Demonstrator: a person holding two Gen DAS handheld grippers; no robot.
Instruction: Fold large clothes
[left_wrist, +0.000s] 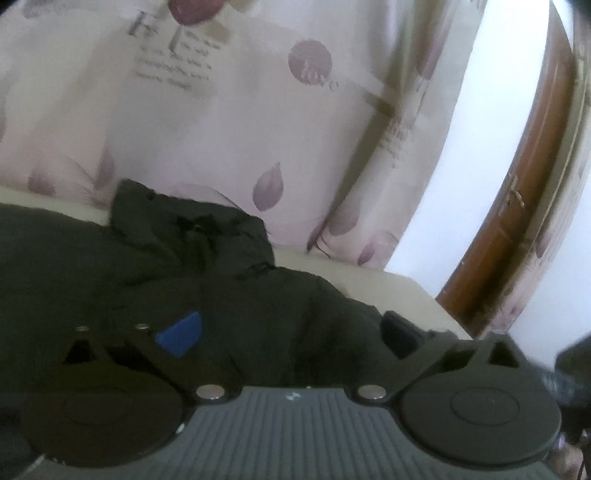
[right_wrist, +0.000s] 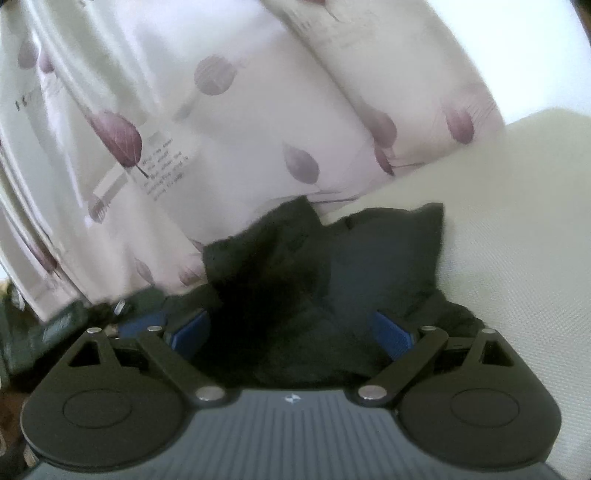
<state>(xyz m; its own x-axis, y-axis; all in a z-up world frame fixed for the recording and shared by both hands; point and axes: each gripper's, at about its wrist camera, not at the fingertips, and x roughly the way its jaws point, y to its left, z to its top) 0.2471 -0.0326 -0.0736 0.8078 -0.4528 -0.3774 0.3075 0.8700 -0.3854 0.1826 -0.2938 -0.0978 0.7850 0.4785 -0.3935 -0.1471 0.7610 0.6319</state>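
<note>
Left wrist view: my left gripper (left_wrist: 290, 334) has its fingers spread wide, blue pad (left_wrist: 180, 334) on one side and a dark pad on the other, nothing pinched btwn them. Under and ahead of it lies the dark garment (left_wrist: 155, 258), bunched and creased, spread over a cream surface (left_wrist: 402, 291) – could be a bed or a worktop, can't tell which. A crumpled part of the garment rises toward the back, just in front of the curtain (left_wrist: 229, 122), which is pale w/ purple leaf prints and some small lettering. To the right I see a white wall (left_wrist: 491, 129) and a brown wooden door frame (left_wrist: 517, 206). Picture is a bit blurred.

Right wrist view: my right gripper (right_wrist: 291, 332) is also spread, both blue pads (right_wrist: 391, 332) standing apart, and the dark garment (right_wrist: 317, 266) lies btwn and beneath them; pads don't look pressed on the cloth. The garment's far edge reaches the curtain (right_wrist: 221, 147) hem, w/ one pointed corner lying on the cream surface (right_wrist: 517, 229) to the right. Dark clutter at the far left edge, too blurred to tell what it is
</note>
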